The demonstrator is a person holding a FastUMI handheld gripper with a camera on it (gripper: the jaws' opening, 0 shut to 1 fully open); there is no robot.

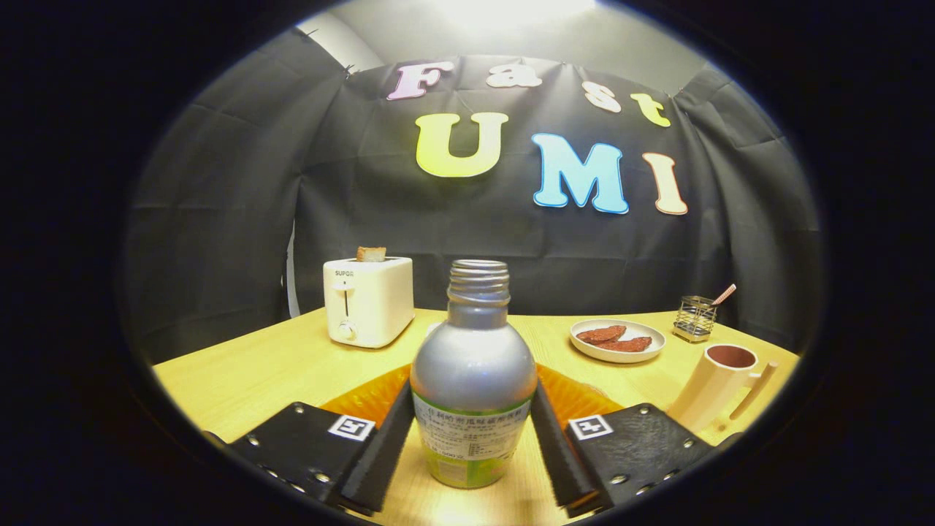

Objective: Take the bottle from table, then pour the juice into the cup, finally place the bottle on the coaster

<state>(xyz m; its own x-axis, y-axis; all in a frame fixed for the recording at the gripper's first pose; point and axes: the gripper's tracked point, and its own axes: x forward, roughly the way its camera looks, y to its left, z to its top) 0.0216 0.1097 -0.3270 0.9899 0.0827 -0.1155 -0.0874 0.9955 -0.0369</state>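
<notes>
The gripper (471, 431) pinches the uncapped silver bottle (472, 372), upright over the orange coaster (365, 398) on the worktop (248, 372); the cup (719, 383) stands nearby.

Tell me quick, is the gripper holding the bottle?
Gripper: shut on the bottle, a finger pressed against each side of it.
</notes>
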